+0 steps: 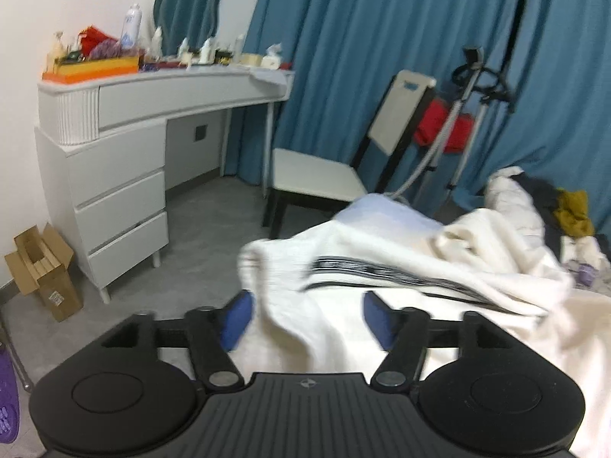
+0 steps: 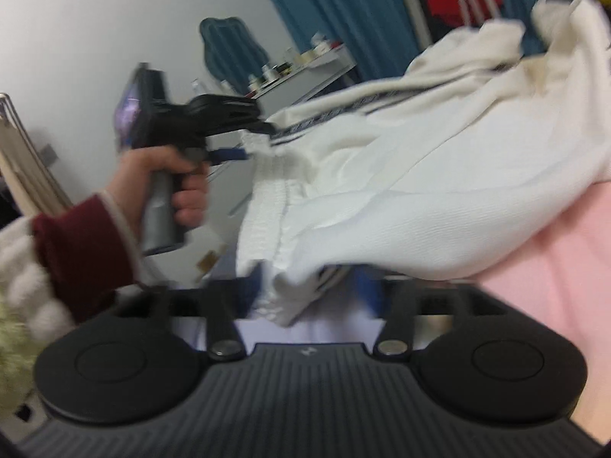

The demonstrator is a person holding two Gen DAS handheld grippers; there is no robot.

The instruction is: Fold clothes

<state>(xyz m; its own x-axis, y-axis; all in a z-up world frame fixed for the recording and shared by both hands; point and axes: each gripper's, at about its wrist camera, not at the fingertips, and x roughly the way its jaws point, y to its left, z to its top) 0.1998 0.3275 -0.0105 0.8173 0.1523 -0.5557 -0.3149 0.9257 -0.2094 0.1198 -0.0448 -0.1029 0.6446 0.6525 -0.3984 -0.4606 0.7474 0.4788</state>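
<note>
The white ribbed garment with dark stripes (image 1: 382, 267) lies unfolded, fabric between the spread jaws of left gripper (image 1: 305, 318) and right gripper (image 2: 305, 286), folding barely begun.

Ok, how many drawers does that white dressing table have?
4. One wide curved drawer under the tabletop; a top drawer, middle drawer and bottom drawer stacked at its left end. More may be hidden.

Chair (image 1: 317, 179) blocks ahead; bare floor (image 1: 206, 229) left.

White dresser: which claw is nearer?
Left. The left claw is at the white garment's dresser-side edge; the right claw is at the edge farther away.
</note>
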